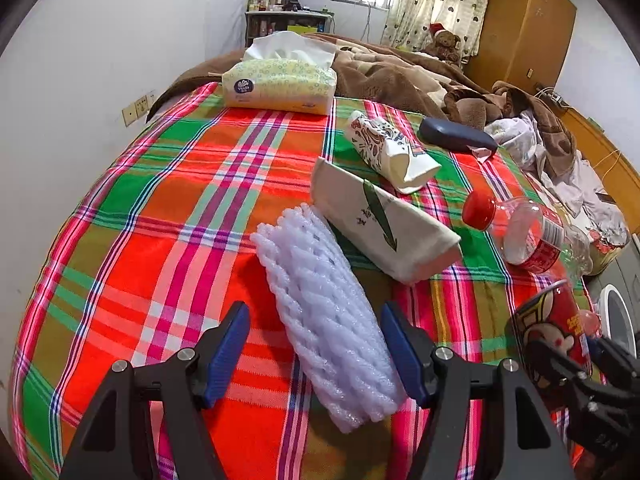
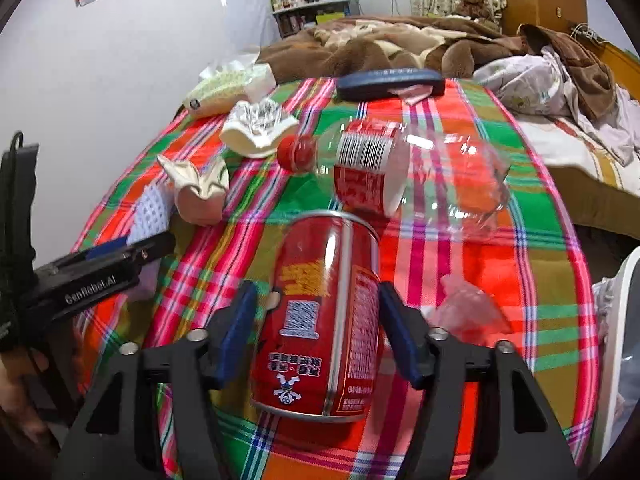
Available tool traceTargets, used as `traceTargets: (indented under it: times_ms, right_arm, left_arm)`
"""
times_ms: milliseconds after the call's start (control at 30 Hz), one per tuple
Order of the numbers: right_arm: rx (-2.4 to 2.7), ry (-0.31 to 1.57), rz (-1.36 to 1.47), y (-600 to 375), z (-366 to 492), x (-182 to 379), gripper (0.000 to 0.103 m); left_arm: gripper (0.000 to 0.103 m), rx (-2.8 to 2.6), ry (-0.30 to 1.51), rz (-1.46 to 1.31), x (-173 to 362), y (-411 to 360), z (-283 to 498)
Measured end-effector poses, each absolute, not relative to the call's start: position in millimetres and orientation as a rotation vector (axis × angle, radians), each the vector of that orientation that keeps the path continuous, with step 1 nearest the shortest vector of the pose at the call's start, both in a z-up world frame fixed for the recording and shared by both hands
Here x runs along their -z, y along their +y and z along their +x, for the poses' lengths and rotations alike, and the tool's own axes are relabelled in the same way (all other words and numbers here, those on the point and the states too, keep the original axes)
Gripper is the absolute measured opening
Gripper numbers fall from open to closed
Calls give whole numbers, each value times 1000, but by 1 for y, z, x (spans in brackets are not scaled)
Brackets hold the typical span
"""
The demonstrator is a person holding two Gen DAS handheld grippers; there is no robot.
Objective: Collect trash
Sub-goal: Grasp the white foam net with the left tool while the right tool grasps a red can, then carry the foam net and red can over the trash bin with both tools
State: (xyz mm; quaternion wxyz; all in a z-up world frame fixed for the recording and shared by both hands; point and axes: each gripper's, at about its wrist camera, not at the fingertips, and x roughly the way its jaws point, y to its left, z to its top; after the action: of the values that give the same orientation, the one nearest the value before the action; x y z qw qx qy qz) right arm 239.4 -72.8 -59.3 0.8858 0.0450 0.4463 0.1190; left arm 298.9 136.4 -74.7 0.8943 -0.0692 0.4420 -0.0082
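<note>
Bright plaid bedding [image 1: 160, 208] in red, green and pink covers the bed we work over, and the trash lies scattered across it. Nearest to us on the left, our left gripper [image 1: 316, 344] has its blue fingers [image 1: 226, 352] apart around the near end of a white foam net sleeve [image 1: 324, 316]; the right finger is touching or just beside the foam, the left one clear of it. On the right, our right gripper [image 2: 316, 332] straddles a red can [image 2: 324, 316] lying on its side; its fingers [image 2: 400, 340] are spread on either flank, and we cannot tell whether they press the metal. Just beyond the foam sits a white paper carton with a green leaf print [image 1: 380, 224], and beyond the can an empty clear bottle with a red cap [image 2: 400, 172] lies flat. Farther on rest a crumpled patterned carton [image 1: 392, 152], a dark blue case [image 1: 456, 136] and a yellow tissue pack [image 1: 280, 84]. Behind them, a brown blanket [image 1: 400, 76] is heaped, with a teddy bear [image 1: 444, 44] near the curtain.
</note>
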Motion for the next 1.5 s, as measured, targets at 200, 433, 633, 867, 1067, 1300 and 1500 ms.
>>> traceTargets:
  times_ms: [200, 433, 633, 867, 1067, 1300, 1500]
  right_arm:
    - [-242, 916, 88, -73, 238, 59, 55]
    - [-247, 908, 88, -73, 235, 59, 54]
    - [-253, 893, 97, -77, 231, 55, 54]
    - [-266, 860, 111, -81, 219, 43, 54]
    - [-272, 819, 120, -92, 205, 27, 54]
    - [-247, 772, 141, -114, 189, 11, 54]
    - [-212, 731, 153, -140, 173, 0, 54]
  left_arm:
    - [58, 13, 911, -136, 74, 136, 303]
    - [40, 15, 906, -134, 73, 135, 301]
    - [40, 24, 874, -124, 64, 132, 290]
    - [40, 41, 845, -128, 50, 125, 268]
    - [40, 75, 810, -118, 32, 111, 245]
    - [40, 135, 764, -95, 9, 82, 221]
    - [40, 190, 737, -85, -7, 54, 207]
